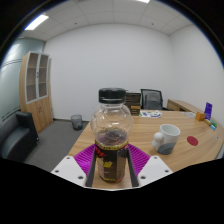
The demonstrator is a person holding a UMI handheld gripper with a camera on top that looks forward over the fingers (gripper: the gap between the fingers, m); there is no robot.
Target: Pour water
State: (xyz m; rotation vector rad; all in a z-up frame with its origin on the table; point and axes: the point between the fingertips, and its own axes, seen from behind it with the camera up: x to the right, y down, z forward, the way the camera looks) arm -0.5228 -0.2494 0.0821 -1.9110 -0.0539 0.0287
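Note:
A clear plastic bottle (111, 130) with a black cap and a dark label stands upright between my fingers. My gripper (111, 170) is shut on its lower body, with the magenta pads (85, 157) showing on both sides. Dark liquid fills the lower part of the bottle. A white mug (167, 138) stands on the wooden table (150, 122), just ahead of the fingers and to the right of the bottle. The bottle's base is hidden between the fingers.
A small red round thing (192, 141) lies on the table right of the mug. Farther back are office chairs (151, 98), a blue item (208, 110), a bin (76, 121) on the floor and a wooden cabinet (35, 85) at the left wall.

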